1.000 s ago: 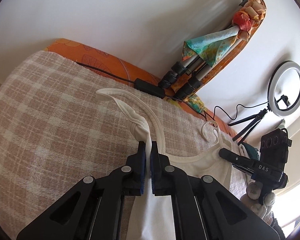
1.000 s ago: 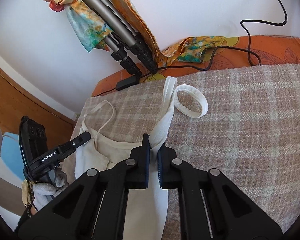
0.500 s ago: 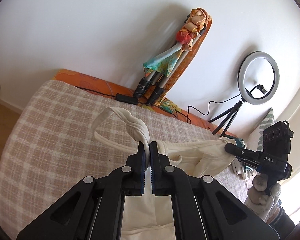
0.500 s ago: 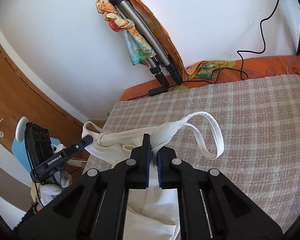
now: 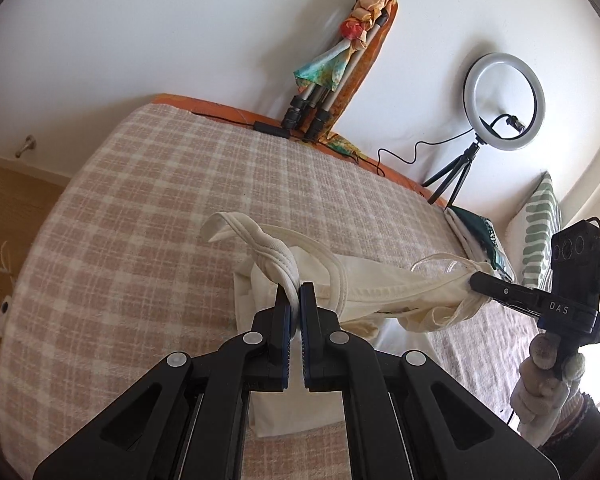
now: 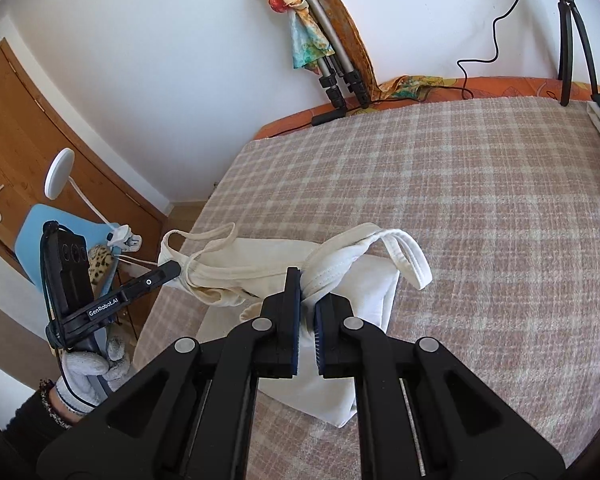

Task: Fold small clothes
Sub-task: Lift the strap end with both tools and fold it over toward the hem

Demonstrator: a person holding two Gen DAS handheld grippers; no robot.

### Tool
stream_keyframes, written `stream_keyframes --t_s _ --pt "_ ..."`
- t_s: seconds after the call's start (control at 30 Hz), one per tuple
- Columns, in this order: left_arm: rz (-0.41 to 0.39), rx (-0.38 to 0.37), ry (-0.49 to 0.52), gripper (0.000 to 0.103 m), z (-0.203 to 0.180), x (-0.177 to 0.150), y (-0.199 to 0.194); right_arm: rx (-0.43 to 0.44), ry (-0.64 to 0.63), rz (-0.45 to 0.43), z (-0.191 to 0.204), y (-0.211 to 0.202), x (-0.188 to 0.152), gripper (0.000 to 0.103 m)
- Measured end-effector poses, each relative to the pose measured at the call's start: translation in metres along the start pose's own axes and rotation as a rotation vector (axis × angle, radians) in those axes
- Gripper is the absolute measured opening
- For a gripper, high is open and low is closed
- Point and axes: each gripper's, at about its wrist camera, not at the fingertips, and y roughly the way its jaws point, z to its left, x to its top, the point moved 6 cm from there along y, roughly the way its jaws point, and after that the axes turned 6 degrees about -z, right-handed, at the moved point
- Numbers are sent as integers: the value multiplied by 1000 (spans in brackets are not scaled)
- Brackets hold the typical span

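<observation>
Above the checked pink-and-cream blanket (image 5: 140,240), both black two-finger grippers clamp a cream strappy cotton top (image 5: 380,292) by its shoulder straps: the left gripper (image 5: 294,300) and right gripper (image 6: 308,296), jaws nearly closed, stretch it taut near the blanket's front edge, hem draped down.

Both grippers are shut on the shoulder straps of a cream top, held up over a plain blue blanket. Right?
Not quite: the blanket is pink-and-cream plaid, not plain blue, as the right wrist view shows. The rest holds: the left gripper and the right gripper are each shut on a strap of the cream top.
</observation>
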Motion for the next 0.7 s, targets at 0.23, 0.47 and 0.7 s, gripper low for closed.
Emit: stream_keyframes --t_s 0.23,0.47,0.7 --pt "54 26 32 3 -1 -30 -6 -37 -8 25 -5 -3 -31 7" --pt "167 53 82 8 3 -59 -20 -73 -30 125 -11 -22 -63 27" --pt "87 9 59 8 -8 -38 -50 39 -84 47 23 -55 -49 27"
